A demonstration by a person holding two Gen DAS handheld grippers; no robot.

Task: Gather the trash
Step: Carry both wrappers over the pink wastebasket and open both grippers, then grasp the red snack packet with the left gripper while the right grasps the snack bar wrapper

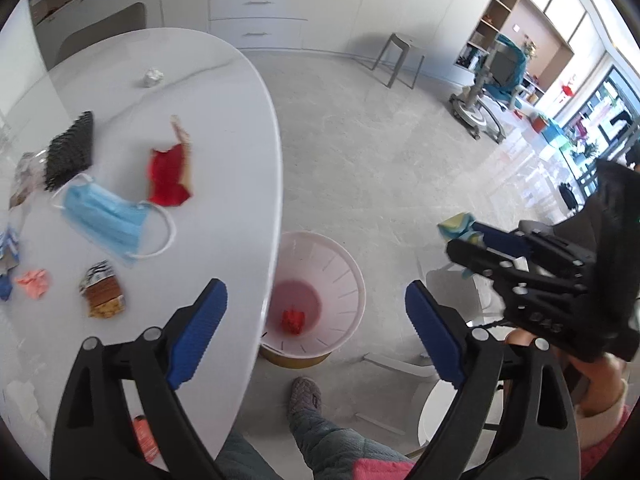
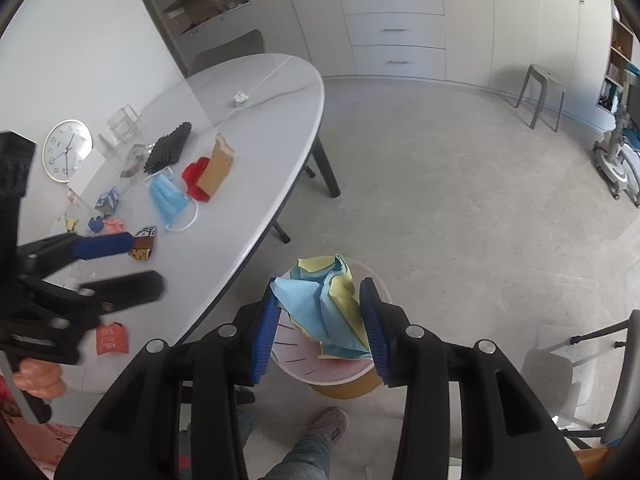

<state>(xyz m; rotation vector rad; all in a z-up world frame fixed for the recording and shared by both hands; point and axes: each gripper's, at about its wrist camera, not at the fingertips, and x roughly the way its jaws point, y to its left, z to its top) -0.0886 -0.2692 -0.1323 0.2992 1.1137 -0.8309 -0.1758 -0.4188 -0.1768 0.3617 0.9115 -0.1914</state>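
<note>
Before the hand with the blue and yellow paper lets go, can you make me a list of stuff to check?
1. Right gripper grips the crumpled blue and yellow paper: ok.
2. Paper is right over the pink bin: in the right wrist view the bin's rim shows right behind it, though how they line up cannot be told for sure.
3. Bin has room: ok, only a red scrap lies at the bottom.
4. Left gripper is open and empty: ok.
5. Table cleared of trash: not ok, the blue face mask and wrappers are on it.
</note>
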